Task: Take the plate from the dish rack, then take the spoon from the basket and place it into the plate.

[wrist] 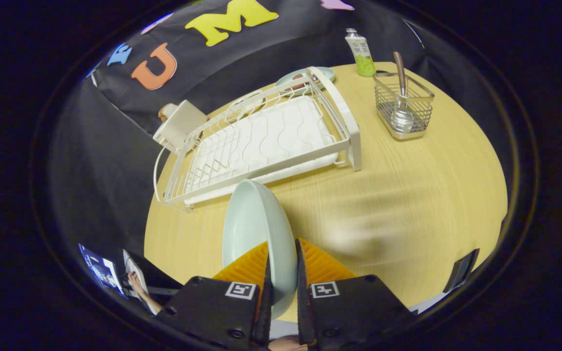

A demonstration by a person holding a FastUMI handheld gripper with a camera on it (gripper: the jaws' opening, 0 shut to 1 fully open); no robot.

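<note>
Pale-green plate [254, 229] on edge, clamped between gripper [281, 265] fingers, above table [408, 195].

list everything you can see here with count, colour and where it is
plate: 1, pale blue-green, held on edge between the fingers, over the table in front of the dish rack
dish rack: 1, white, on the table beyond the plate, no dishes in it
basket: 1, silver wire, on the table to the right of the rack
spoon: 1, metal bowl with brown handle, standing in the basket
second plate: 1, pale blue-green, on the table behind the rack
tube: 1, white and green, upright behind the basket
box: 1, white, at the rack's far left corner
table: 1, light wood
gripper: 1, fingers clamped on the plate's rim
</note>
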